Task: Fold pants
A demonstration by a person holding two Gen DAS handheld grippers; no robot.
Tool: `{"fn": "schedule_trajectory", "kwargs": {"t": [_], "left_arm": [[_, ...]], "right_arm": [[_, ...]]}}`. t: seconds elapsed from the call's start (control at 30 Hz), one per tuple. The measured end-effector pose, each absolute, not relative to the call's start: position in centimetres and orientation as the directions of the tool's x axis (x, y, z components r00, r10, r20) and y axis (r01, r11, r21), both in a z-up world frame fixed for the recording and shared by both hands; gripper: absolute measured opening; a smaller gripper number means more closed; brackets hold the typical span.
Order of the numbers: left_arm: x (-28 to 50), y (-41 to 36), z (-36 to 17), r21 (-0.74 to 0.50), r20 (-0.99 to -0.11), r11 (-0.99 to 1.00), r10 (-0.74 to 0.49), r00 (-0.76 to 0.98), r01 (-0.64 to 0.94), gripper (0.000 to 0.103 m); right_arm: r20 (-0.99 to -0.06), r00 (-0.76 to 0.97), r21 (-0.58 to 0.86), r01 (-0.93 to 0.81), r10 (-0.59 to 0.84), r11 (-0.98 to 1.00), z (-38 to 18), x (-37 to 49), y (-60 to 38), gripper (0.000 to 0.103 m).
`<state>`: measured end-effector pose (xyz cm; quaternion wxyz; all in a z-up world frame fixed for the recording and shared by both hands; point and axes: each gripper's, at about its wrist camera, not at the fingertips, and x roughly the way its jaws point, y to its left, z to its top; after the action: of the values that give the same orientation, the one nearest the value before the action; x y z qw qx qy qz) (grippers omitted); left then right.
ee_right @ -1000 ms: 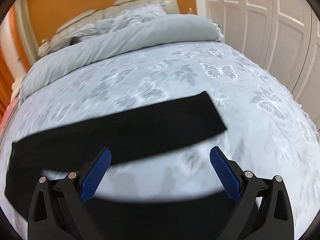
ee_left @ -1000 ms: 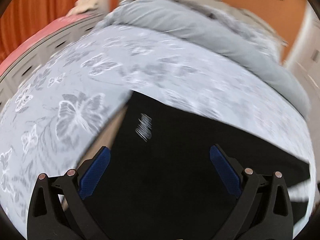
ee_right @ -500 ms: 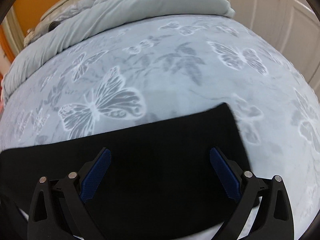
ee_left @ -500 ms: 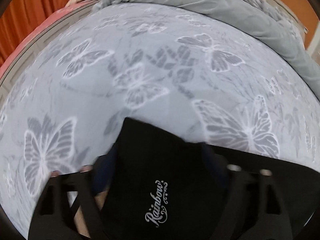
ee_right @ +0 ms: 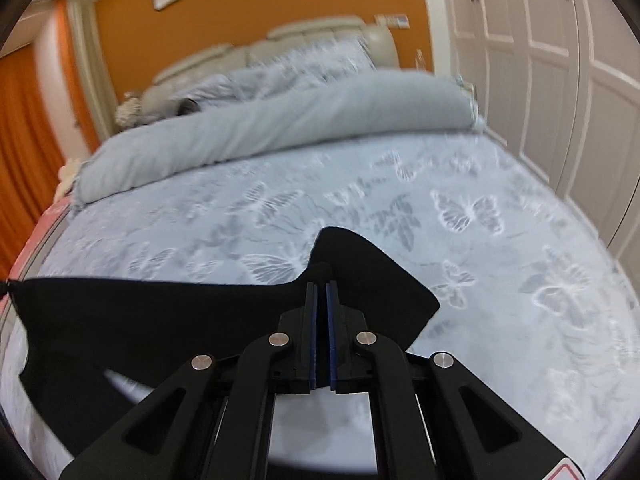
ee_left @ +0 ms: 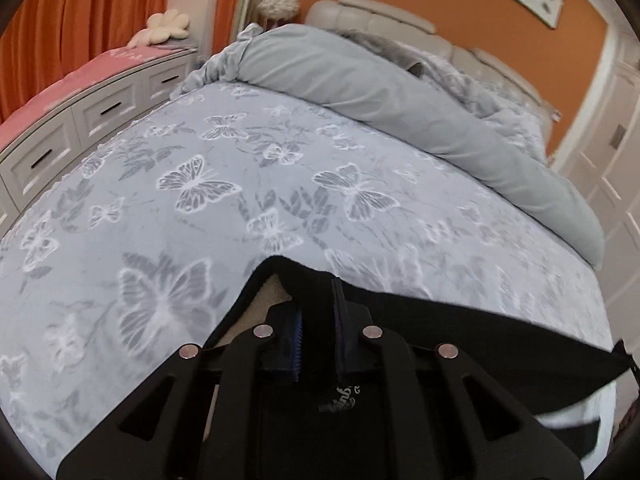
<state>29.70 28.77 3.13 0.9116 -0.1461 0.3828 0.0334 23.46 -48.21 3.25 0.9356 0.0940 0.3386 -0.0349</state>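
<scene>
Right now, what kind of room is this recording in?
A bedroom, most likely: a bed with a padded headboard, a rolled duvet, and tall wardrobe doors alongside.

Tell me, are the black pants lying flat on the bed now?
No. Both closed grippers, left gripper and right gripper, pinch the black pants, raising peaks.

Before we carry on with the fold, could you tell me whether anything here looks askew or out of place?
Nothing stands out. The black pants are pinched at each end by the left gripper and the right gripper over the butterfly bedspread. The grey duvet is rolled back tidily near the headboard.
</scene>
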Motion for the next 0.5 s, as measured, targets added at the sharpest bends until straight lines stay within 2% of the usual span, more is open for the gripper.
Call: {"fn": "schedule_trajectory", "kwargs": {"t": [0.17,0.27,0.33,0.43,0.5], "left_arm": [[20.6,29.1,4.5,-0.277,-0.658,0.958,-0.134,0.741,-0.073,0.011],[15.7,30.0,2.5,-0.265,-0.687,0.962,-0.141,0.713,-0.065,0.011],[13.2,31.1,-0.6,-0.237,-0.737,0.966,-0.108,0.667,-0.105,0.012],[11.5,31.5,-5.7,-0.146,-0.815,0.976,-0.025,0.580,-0.163,0.022],[10.6,31.5,-7.5,-0.149,-0.833,0.969,-0.014,0.553,-0.199,0.027]], "right_arm": [[-0.583,0.812,0.120,0.054,0.026,0.991,4.8,14.7,-46.5,0.004],[-0.641,0.768,0.101,0.056,0.022,0.993,1.9,10.5,-46.6,0.004],[-0.693,0.721,0.095,0.078,0.010,0.992,-1.0,8.5,-46.8,0.004],[-0.775,0.631,0.094,0.149,-0.022,0.984,-5.9,5.9,-47.7,0.006],[-0.787,0.614,0.115,0.227,-0.050,0.967,-7.3,3.9,-48.7,0.007]]}}
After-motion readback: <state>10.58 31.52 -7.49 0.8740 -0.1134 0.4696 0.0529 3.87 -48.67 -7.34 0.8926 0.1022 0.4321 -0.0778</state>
